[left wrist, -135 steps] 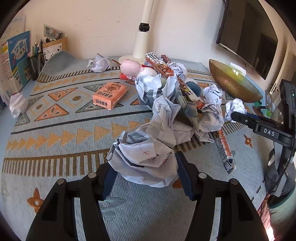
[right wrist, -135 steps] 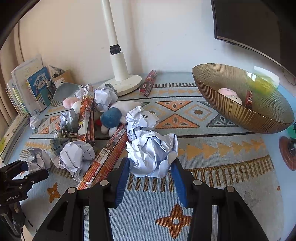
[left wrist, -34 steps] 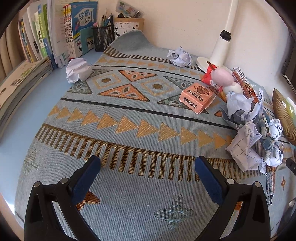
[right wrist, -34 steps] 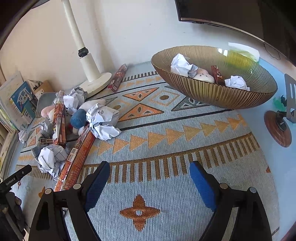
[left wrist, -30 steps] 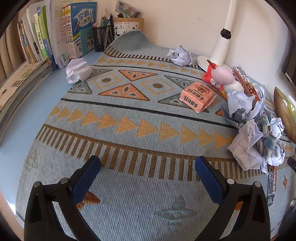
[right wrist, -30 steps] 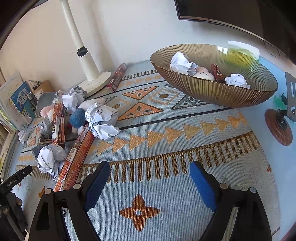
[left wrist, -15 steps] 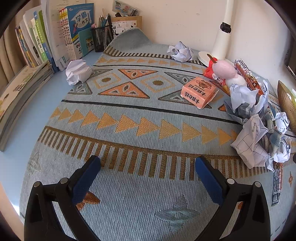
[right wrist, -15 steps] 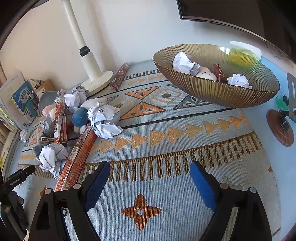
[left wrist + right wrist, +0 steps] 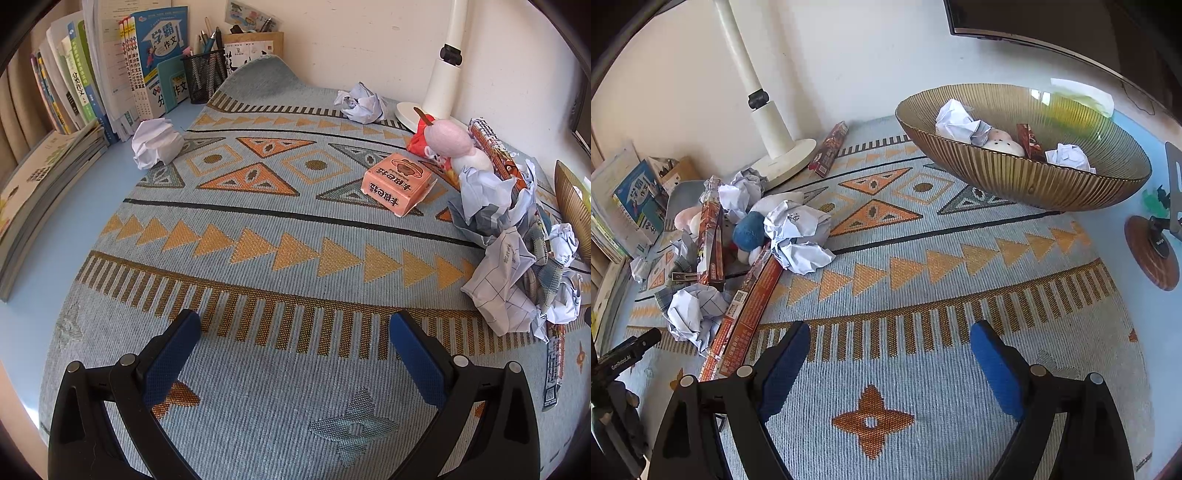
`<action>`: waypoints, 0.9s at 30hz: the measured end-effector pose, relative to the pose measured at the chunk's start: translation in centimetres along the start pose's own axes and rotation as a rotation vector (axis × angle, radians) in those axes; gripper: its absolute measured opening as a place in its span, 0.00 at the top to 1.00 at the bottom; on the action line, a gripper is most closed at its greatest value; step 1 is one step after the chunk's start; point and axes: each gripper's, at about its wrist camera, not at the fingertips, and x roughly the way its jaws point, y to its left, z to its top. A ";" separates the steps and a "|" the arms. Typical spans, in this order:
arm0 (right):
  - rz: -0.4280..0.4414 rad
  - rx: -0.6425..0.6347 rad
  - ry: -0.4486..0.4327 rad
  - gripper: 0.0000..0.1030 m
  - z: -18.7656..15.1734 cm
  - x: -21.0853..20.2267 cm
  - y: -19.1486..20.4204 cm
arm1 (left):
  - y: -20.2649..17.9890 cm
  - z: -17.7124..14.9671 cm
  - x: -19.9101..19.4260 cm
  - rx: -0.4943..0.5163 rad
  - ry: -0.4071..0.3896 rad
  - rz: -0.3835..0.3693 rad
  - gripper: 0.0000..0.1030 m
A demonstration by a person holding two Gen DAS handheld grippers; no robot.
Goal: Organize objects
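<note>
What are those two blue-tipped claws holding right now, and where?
Nothing. The left gripper and right gripper both have open jaws over bare mat.

Bowl: ribbed amber glass bowl (image 9: 1027, 181) on my far right, upright on the rug, holding two crumpled white paper balls (image 9: 960, 122), a pale round toy and a red packet.
Pile: crumpled papers (image 9: 798, 236), long red-orange cartons (image 9: 746, 314) and blue-white plush (image 9: 750, 229), heaped together to my left.
Box: salmon-pink printed carton (image 9: 397, 182), lying flat just beside the pile.
Strays: crumpled white ball (image 9: 155, 142) near the books; another (image 9: 360, 105) by the lamp base.
</note>
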 end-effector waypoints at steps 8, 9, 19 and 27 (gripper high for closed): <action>-0.013 0.007 0.019 0.15 0.1 0.4 0.0 | 0.0 -0.1 0.0 0.001 0.000 0.003 0.00; -0.015 0.006 0.020 0.15 0.1 0.4 0.0 | 0.0 -0.1 0.0 0.001 0.000 0.003 0.00; -0.036 -0.005 0.030 0.13 0.0 0.6 0.4 | 0.0 0.0 0.0 0.001 0.000 0.003 0.00; -0.044 -0.018 0.037 0.11 -0.2 0.7 0.7 | 0.1 0.0 0.1 0.000 0.000 0.004 0.00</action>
